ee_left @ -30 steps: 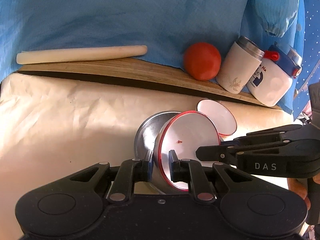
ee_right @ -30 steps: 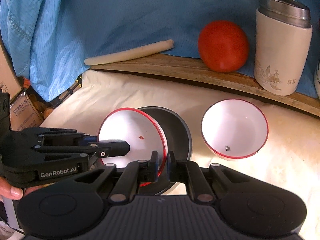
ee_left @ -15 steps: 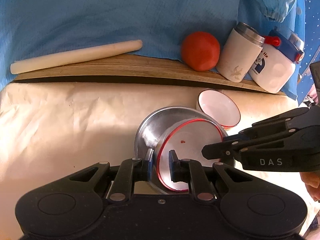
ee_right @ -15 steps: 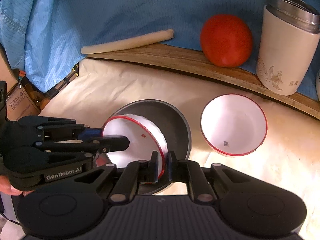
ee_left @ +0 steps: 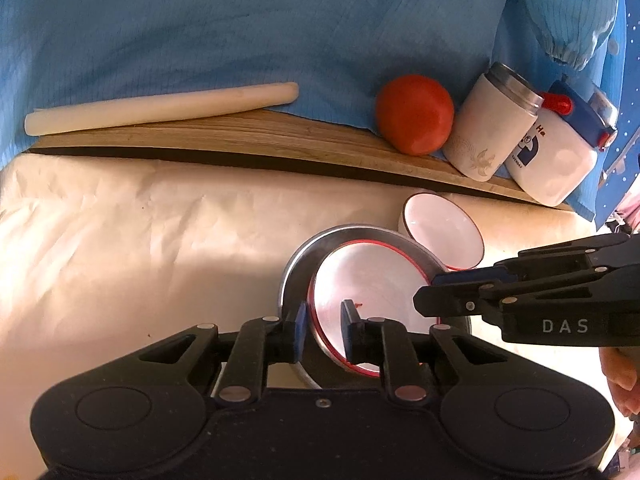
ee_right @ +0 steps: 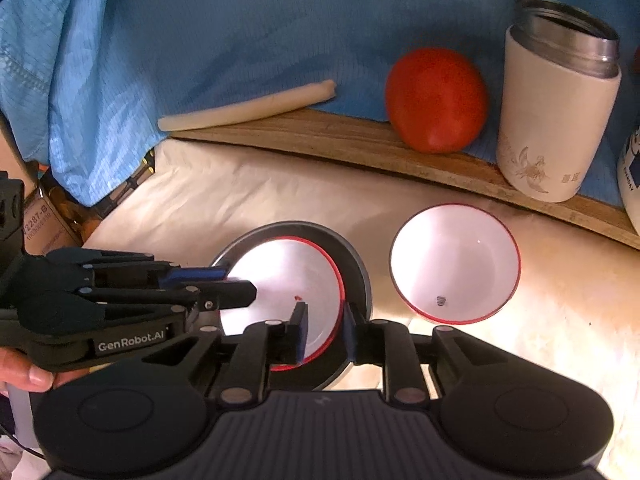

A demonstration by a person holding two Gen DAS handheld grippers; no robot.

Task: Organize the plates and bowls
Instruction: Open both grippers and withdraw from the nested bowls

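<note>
Left wrist view: left gripper [ee_left: 323, 326] opening, fingers straddle near rim of red-rimmed bowl [ee_left: 372, 288], pads off rim, grip released. Bowl sits nested inside metal bowl [ee_left: 298, 268] on cream cloth [ee_left: 140, 240]. Right gripper [ee_right: 323, 330] also opening, fingers either side of same bowl rim, not pressing. Second red-rimmed bowl [ee_right: 456, 264] stands alone at 3 o'clock of metal bowl, just beside. Tomato [ee_right: 436, 100] and white canister [ee_right: 556, 112] on wooden board [ee_right: 360, 140] at 12 o'clock.
</note>
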